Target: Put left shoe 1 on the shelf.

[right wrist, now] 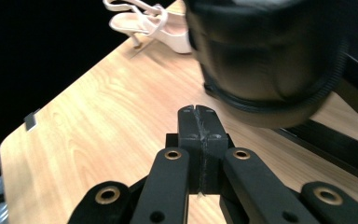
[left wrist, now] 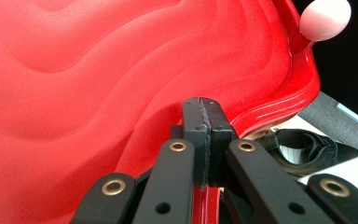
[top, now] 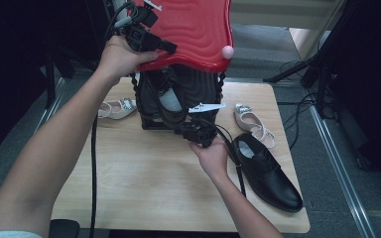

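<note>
Holding lid [top: 193, 25] up off box [top: 151, 121] with left gripper [top: 170, 48]. Jaws pressed together on lid rim: seen close in left gripper view, left gripper [left wrist: 202, 116] tips nearly meeting, thin strip of red lid [left wrist: 98, 70] showing between them lower down. Gripping from lid's left front edge, left hand [top: 119, 57] just behind. Pink knob [top: 227, 51] on lid's right front corner, same knob [left wrist: 325, 18] top right in left gripper view.

Under lid: black shoe [top: 171, 101] sitting in box, pale insole showing. Same shoe [left wrist: 303, 144] peeking out below lid rim in left gripper view.

Right gripper [top: 191, 130] low at box front, right hand [top: 211, 153] behind it. Jaws fully closed, nothing between them; confirmed in right gripper view, right gripper [right wrist: 200, 123] pads flush together over bare table [right wrist: 98, 140]. Blurred black shoe toe [right wrist: 265, 60] just ahead and to the right of tips, not touching. Cannot tell for sure which black shoe that is.

On table [top: 144, 183]: second black shoe [top: 265, 171] right of right hand, toe toward near edge. Pale sandal [top: 253, 124] just behind it. Another pale sandal [top: 116, 108] left of box, also seen in right gripper view [right wrist: 154, 23] at far edge.
</note>
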`<action>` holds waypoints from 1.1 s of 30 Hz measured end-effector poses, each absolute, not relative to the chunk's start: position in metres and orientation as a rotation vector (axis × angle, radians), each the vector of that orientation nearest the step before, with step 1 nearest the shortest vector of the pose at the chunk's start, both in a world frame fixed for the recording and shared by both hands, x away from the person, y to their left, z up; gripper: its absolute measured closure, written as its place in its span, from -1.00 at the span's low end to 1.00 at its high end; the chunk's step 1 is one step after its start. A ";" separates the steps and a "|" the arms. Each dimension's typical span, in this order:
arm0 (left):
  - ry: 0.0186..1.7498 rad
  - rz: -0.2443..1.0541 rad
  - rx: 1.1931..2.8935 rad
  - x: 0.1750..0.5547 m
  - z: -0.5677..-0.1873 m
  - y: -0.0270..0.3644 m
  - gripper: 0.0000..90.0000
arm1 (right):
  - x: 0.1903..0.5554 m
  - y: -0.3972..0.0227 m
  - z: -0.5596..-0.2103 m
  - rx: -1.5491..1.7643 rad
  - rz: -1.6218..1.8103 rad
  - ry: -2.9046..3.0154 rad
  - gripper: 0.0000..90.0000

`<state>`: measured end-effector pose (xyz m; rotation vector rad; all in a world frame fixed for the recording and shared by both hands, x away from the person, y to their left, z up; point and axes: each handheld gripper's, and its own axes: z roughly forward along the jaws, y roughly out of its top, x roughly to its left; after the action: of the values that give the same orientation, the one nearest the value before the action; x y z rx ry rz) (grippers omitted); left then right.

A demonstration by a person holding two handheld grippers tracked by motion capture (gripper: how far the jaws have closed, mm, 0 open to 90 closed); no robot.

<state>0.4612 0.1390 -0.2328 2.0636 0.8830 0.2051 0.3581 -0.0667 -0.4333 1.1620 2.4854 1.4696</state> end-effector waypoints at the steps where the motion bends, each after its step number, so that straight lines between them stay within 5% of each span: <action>1: 0.881 0.203 2.062 0.461 -0.233 0.139 1.00 | 0.360 -0.068 -0.435 1.170 1.475 2.481 1.00; 33: 0.890 0.238 2.053 0.457 -0.234 0.138 1.00 | 0.397 -0.023 -0.414 1.222 1.467 2.406 1.00</action>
<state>0.4571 0.1375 -0.2336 2.0534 0.8895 0.2378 0.3975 -0.0233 -0.4138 1.2223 2.4064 1.4666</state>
